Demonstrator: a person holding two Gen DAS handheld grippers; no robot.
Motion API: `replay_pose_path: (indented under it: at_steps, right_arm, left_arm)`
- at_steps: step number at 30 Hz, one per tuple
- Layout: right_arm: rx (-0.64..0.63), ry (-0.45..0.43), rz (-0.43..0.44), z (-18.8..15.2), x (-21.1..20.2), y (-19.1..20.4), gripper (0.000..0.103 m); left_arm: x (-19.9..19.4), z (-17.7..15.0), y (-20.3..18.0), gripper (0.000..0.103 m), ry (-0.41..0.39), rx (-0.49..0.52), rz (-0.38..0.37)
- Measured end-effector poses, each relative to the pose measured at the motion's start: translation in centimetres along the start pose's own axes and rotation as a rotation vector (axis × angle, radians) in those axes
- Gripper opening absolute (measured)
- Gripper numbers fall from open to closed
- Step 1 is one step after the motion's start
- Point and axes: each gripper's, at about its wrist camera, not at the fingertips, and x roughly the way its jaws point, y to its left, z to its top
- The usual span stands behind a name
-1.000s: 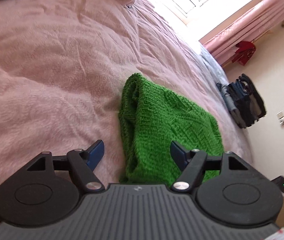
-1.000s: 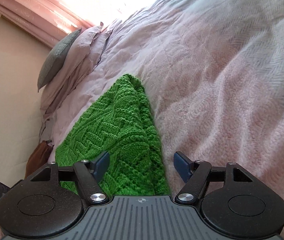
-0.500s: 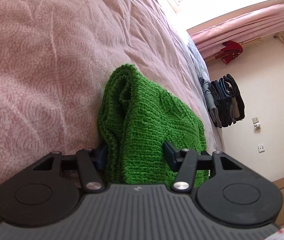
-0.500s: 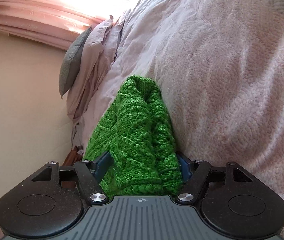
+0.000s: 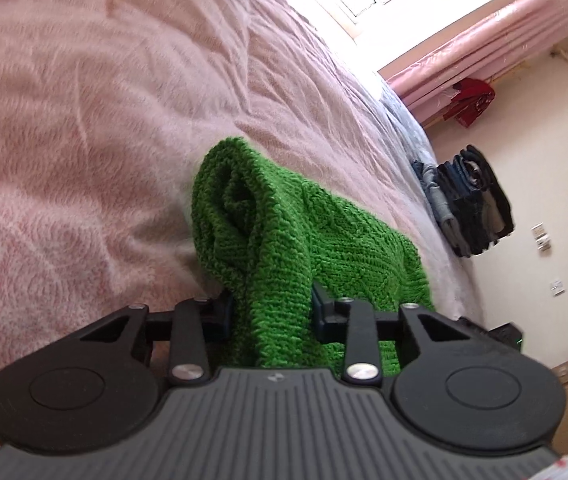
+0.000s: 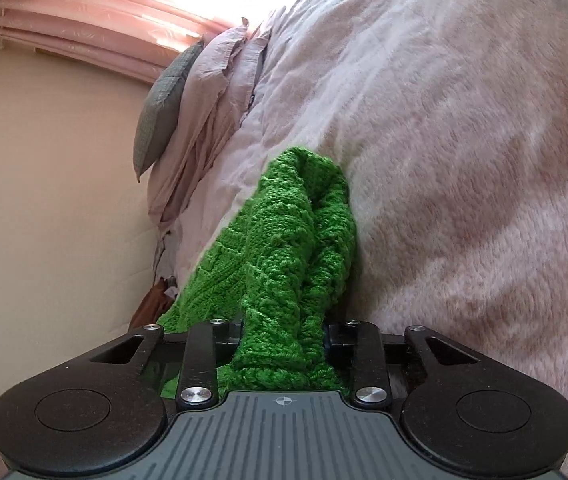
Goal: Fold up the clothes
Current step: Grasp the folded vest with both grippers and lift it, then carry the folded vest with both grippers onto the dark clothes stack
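Grasp just completed on green knitted sweater [image 5: 284,248], lying on the pink bed [image 5: 84,140].
Left hand-held gripper [image 5: 270,314] and right hand-held gripper [image 6: 284,334], apart a second ago, now clamp bunched knit at opposite ends; lifting for a fold seems ready.

A pink bedspread [image 5: 84,128] covers the bed. A grey cushion [image 6: 162,108] leans on pillows [image 6: 212,92] at its head edge; pink curtains [image 5: 484,36] hang behind.
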Motion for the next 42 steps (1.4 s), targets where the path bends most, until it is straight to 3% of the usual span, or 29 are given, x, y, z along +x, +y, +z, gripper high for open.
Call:
replay_pose_path:
  at_steps: [3, 9, 17, 25, 32, 42]
  right_arm:
    - [-0.039, 0.029, 0.059, 2.8, -0.2, 0.4, 0.026]
    - [-0.015, -0.001, 0.044, 7.9, -5.2, 0.5, 0.026]
    - [0.123, -0.128, -0.057, 14.2, -17.7, 6.6, 0.026]
    - [0.125, -0.34, -0.156, 21.5, -31.3, 13.8, 0.026]
    - [0.106, -0.422, -0.164, 30.2, -41.2, 10.9, 0.026]
    - [0.004, -0.327, -0.132, 51.3, -51.0, 3.8, 0.026]
  left_arm:
    - [-0.3, 0.3, -2.6, 0.028, -0.041, 0.035, 0.041]
    - [2.7, 1.5, -9.6, 0.027, -0.061, 0.03, 0.07]
    - [5.9, 6.9, -23.5, 0.027, 0.057, 0.066, -0.027]
    - [9.7, 13.3, -40.4, 0.027, 0.142, 0.226, -0.18]
    - [17.8, 15.3, -52.3, 0.027, 0.137, 0.32, -0.27]
    - [31.9, 16.7, -67.6, 0.027, 0.038, 0.244, -0.214]
